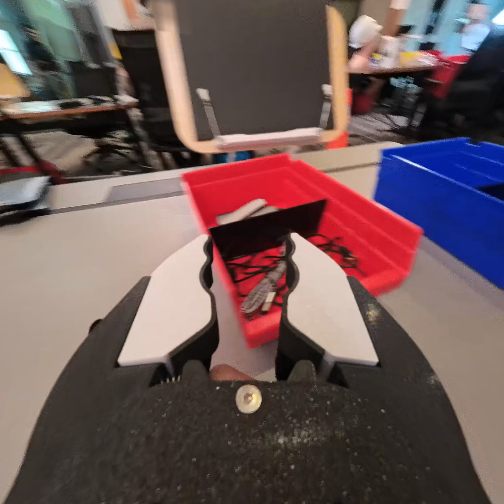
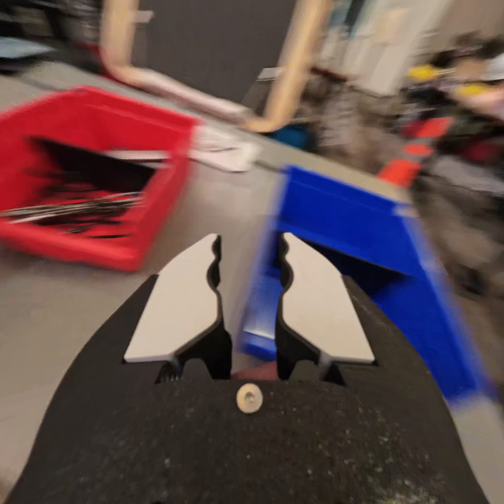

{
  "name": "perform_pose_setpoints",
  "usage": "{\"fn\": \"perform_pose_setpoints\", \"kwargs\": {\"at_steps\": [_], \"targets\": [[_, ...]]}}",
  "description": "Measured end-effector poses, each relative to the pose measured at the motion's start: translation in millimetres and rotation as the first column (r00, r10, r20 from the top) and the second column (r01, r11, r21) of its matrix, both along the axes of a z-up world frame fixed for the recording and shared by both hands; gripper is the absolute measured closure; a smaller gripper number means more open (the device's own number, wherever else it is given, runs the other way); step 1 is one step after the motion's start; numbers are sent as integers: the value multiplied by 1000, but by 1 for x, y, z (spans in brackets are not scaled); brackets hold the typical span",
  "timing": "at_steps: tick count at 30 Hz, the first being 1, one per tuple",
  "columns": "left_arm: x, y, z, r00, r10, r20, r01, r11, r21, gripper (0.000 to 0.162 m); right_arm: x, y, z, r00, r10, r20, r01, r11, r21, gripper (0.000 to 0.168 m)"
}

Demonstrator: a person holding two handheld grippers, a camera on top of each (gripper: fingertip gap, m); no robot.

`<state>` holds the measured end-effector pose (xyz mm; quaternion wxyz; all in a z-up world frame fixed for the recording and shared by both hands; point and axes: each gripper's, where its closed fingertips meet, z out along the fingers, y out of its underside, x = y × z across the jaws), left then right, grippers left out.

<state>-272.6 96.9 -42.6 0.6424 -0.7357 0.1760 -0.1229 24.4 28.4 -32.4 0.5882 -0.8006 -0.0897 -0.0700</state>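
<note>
Your left gripper [image 1: 249, 240] hangs spread and empty over the near end of the red plastic bin [image 1: 362, 218] of tangled black cables [image 1: 330, 245], a black divider panel [image 1: 272, 221] just ahead, while your right gripper [image 2: 249, 240], also spread, straddles the blue plastic bin's [image 2: 354, 212] near corner on the grey tabletop [image 2: 68, 300].

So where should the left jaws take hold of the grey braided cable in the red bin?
Probably on the braided run just behind the metal plug of the grey cable, coming down from above. It lies on top of the black wires in the near compartment of the red bin, and the bin walls block any sideways approach.
</note>
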Motion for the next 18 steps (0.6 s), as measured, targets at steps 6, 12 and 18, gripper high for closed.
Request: {"fn": "perform_pose_setpoints", "kwargs": {"at_steps": [6,12,18], "targets": [[-7,18,-59,1000,-9,-11,7,974,-228,111,-120,52,-71,991,133,-12,-134,980,-149,114],[0,40,-88,999,-4,-39,-9,945,-326,149,-116,88,-106,990,-59,-125,22,960,-279,150],[-25,49,-85,992,25,-126,-61,954,-294,157,-132,77,-99,972,-171,-162,131,964,-231,165]]}}
